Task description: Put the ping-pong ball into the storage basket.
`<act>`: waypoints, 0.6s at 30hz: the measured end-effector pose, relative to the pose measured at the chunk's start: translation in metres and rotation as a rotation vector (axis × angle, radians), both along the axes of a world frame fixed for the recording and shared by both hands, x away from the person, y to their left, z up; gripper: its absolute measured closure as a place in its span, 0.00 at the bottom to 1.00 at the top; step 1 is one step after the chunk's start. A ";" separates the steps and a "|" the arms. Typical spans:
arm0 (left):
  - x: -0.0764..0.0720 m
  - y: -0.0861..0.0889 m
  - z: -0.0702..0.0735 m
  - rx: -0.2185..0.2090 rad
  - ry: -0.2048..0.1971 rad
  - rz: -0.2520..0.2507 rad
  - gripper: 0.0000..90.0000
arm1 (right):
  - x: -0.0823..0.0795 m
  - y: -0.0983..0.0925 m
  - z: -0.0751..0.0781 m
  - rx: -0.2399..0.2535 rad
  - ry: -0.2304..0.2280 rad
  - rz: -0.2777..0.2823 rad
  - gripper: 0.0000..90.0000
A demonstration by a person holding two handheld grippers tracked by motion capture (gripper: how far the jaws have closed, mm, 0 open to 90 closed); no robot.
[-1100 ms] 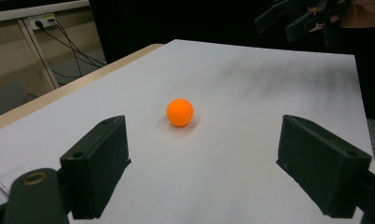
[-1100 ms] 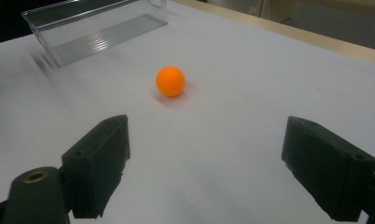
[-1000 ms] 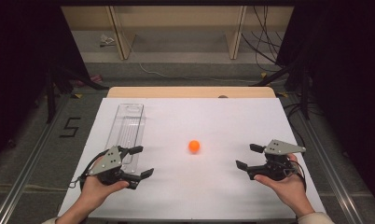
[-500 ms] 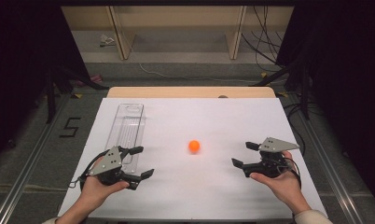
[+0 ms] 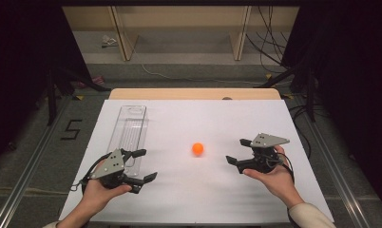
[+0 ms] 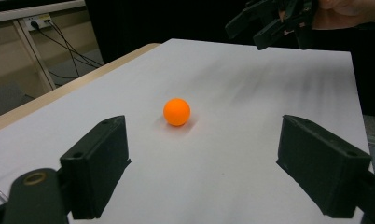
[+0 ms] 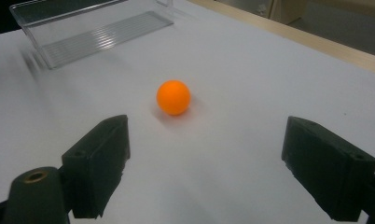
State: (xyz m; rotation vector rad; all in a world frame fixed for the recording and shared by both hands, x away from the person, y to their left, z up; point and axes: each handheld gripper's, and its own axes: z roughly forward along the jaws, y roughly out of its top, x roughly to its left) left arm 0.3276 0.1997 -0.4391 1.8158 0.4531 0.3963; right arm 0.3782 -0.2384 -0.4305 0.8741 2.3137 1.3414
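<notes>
ball (image 5: 197, 148): smooth matt orange plastic | tray (image 5: 128, 131): clear ribbed glossy plastic | table (image 5: 198, 199): matt white, wood edge

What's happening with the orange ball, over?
Both tongs open, left, right. Orange ball loose on the white table, between them. Nothing blocking it. Clear tray empty.

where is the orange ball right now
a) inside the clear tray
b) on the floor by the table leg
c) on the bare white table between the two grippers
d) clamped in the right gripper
c: the orange ball rests on the white table, apart from the clear tray, with the open left gripper and open right gripper on either side.
</notes>
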 end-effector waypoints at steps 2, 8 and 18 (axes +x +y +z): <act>0.000 0.000 0.000 0.000 -0.001 0.001 0.18 | 0.002 0.003 -0.001 -0.004 0.004 0.003 0.18; 0.000 0.000 0.000 0.000 -0.002 0.000 0.18 | 0.009 0.011 -0.002 -0.011 0.006 0.014 0.18; 0.000 -0.001 0.000 -0.002 -0.002 -0.001 0.18 | 0.019 0.024 -0.005 -0.018 0.014 0.031 0.18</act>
